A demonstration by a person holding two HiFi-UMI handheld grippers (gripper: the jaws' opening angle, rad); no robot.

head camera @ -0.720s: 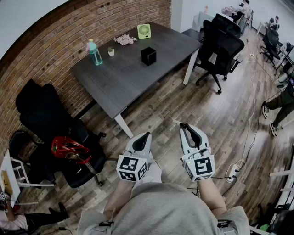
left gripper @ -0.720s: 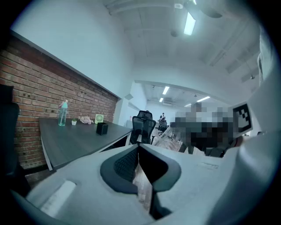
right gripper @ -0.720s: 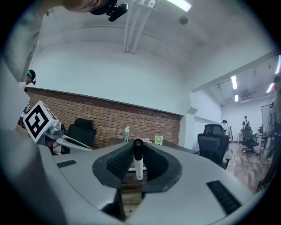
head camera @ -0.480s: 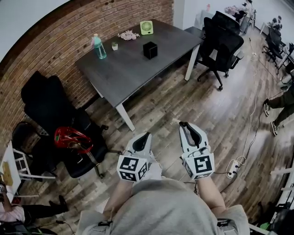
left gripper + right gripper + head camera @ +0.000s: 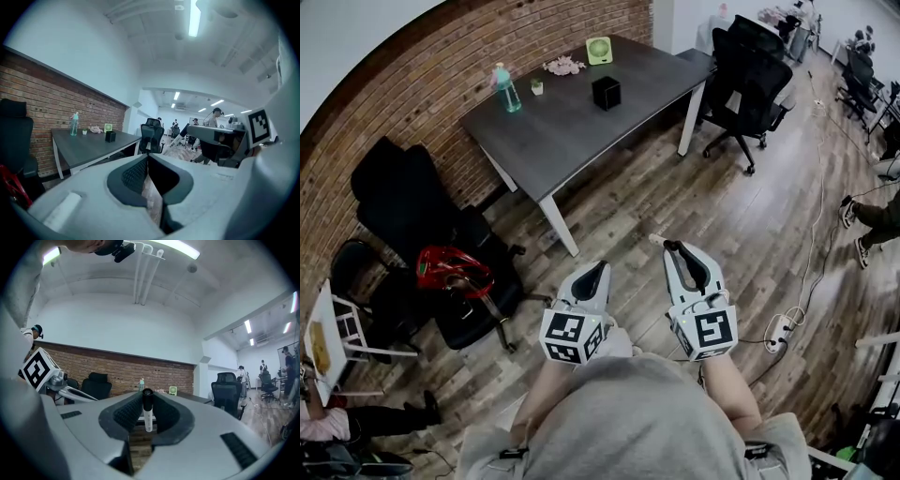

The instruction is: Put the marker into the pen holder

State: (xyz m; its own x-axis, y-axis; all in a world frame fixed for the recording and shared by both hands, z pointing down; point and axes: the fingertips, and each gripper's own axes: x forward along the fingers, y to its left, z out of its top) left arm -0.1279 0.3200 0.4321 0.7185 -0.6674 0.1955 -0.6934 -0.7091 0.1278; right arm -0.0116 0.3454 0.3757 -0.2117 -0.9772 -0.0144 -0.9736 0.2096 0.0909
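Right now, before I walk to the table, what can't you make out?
Pen holder: too small in the head view to see inside it.
Marker: in the head view, mostly hidden by the right gripper.
Pink item on the table: too small to identify, head view.

Wood floor (image 5: 628,202) is open from frame bottom up to the surface (image 5: 572,131), whose near half is bare. Pen holder (image 5: 605,92) stands alone, clear on all sides. Bottle (image 5: 502,87), cup (image 5: 536,86) and fan (image 5: 598,50) line the far wall edge. Office chair (image 5: 755,70) crowds the upper right. Black chairs (image 5: 398,202) with a red helmet (image 5: 450,270) block the left. Power strip (image 5: 776,330) lies on the floor lower right.
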